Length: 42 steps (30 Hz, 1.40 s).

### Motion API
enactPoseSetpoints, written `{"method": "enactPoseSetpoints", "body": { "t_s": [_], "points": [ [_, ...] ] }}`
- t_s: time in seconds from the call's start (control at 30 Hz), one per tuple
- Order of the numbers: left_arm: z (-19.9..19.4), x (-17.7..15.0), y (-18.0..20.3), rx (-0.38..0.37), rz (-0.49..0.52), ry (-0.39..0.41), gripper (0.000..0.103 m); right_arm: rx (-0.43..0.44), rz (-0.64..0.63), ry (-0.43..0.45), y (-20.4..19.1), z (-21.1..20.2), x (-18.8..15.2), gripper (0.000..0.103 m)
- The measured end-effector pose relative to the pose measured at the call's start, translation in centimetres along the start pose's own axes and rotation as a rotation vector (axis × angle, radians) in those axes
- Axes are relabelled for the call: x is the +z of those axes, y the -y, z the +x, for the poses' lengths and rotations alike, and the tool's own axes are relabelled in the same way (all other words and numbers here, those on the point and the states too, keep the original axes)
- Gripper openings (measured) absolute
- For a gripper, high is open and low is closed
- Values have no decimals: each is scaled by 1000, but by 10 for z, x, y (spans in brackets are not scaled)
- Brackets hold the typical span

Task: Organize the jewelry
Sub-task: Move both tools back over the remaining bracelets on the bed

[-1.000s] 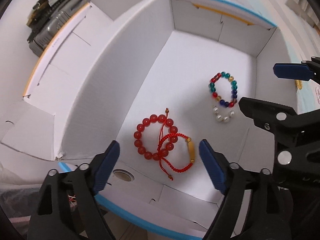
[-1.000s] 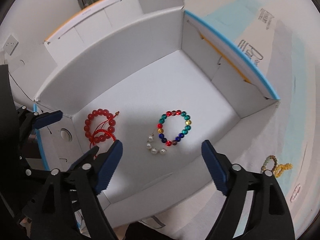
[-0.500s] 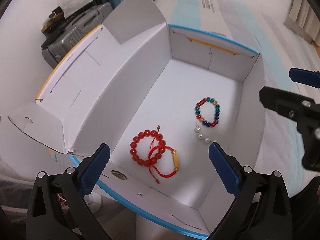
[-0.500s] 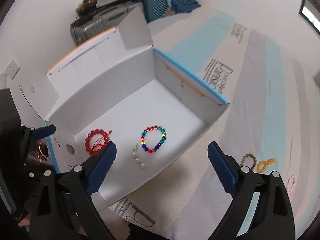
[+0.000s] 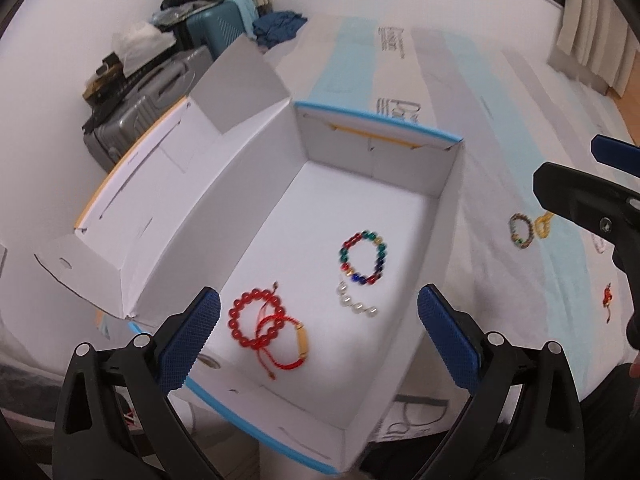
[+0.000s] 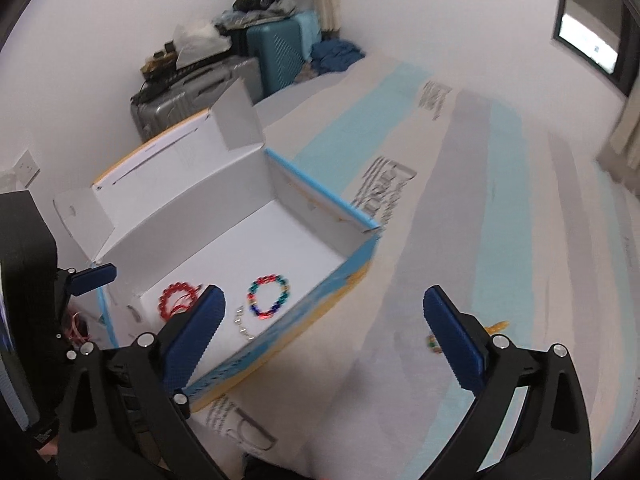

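Note:
An open white box with blue edges (image 5: 448,216) (image 6: 362,224) sits on the bed. Inside lie a red bead bracelet (image 5: 252,318) (image 6: 172,300), a red cord bracelet with a gold tube (image 5: 294,344), a multicolour bead bracelet (image 5: 364,258) (image 6: 269,296) and a short pearl strand (image 5: 356,304) (image 6: 242,326). On the bed to the right of the box lie a dark bead bracelet (image 5: 522,232) (image 6: 432,342), a yellow one (image 5: 543,224) (image 6: 498,325) and a small red piece (image 5: 608,302). My left gripper (image 5: 318,334) is open and empty above the box's near end. My right gripper (image 6: 324,338) is open and empty, high over the box's right rim.
Suitcases with clutter on top (image 5: 160,92) (image 6: 224,68) stand against the wall behind the box. The box's lid flap (image 5: 152,176) folds out to the left. The bed cover (image 6: 500,208) with light blue stripes spreads to the right. A window (image 6: 592,32) is at upper right.
Both grippers have lifted up and back from the box, so it looks smaller. The right gripper has swung right toward the bed. The jewelry in the box has not moved.

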<state>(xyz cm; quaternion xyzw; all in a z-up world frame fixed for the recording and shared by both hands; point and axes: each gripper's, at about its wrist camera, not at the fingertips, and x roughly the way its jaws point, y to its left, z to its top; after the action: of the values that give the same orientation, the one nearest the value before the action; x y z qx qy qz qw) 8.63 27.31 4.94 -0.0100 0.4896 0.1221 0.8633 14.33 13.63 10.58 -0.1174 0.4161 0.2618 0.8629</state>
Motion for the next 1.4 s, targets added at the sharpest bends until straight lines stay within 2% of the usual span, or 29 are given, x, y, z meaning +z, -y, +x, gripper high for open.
{"method": "enactPoseSetpoints", "body": {
  "t_s": [0.4,0.9,1.17,1.4],
  "points": [
    [-23,12,61,-44,9,95,97,-64,94,67,72,-36,-25,95],
    [-39,21,149,-111,64,161,97,-144,207,83,166,-73,-72,95],
    [-26,22,203,-143,115,160,97,-186,265,60,221,-76,-105,95],
    [2,22,230,-174,148,131,97,-226,284,20,260,-68,-146,95]
  ]
}}
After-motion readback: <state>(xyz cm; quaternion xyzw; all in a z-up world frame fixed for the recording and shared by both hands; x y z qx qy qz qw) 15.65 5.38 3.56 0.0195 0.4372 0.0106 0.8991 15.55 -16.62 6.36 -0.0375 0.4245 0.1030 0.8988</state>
